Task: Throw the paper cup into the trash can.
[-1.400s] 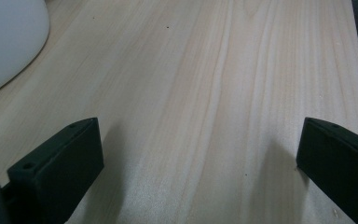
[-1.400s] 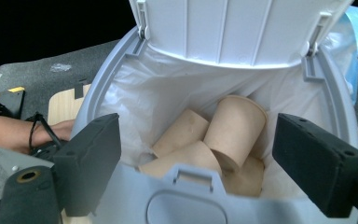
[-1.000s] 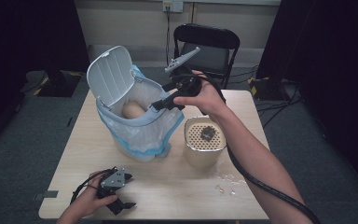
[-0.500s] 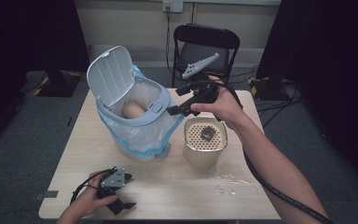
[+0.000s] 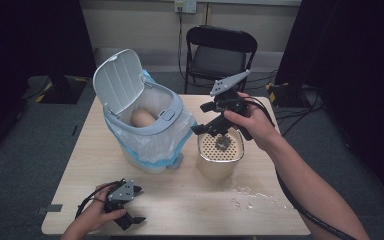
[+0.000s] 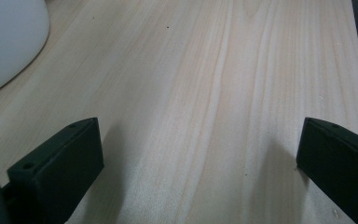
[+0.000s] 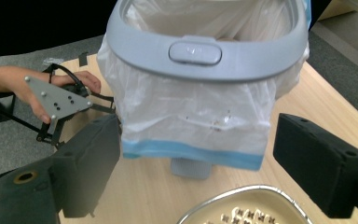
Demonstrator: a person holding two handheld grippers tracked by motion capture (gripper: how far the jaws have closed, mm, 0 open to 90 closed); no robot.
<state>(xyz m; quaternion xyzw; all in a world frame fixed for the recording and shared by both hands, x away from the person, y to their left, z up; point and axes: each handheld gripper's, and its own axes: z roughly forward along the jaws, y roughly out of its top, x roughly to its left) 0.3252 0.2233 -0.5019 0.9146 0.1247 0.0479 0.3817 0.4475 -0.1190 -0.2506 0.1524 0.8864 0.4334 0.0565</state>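
A grey-rimmed bin (image 5: 150,125) with a white, blue-edged bag (image 7: 191,116) stands at the table's left, its lid (image 5: 117,80) swung up. A tan lump (image 5: 142,117) lies inside. To its right stands a beige pot with a perforated insert (image 5: 221,147). My right gripper (image 5: 203,129) hovers over the pot's near-left rim, facing the bin (image 7: 205,51). It is open (image 7: 196,172), its jaws having just opened a little further, with nothing between them. My left gripper (image 5: 139,205) rests near the front left edge, open (image 6: 200,158) over bare wood.
A wet or crumbed patch (image 5: 245,195) lies on the table in front of the pot. A black folding chair (image 5: 220,50) stands behind the table. In the right gripper view, the left hand and its grey plate (image 7: 58,100) show beyond the bin. A white rounded shape (image 6: 4,42) sits by the left gripper.
My right gripper has moved right and slightly down, from the bin's mouth to above the pot. The left gripper has stayed put.
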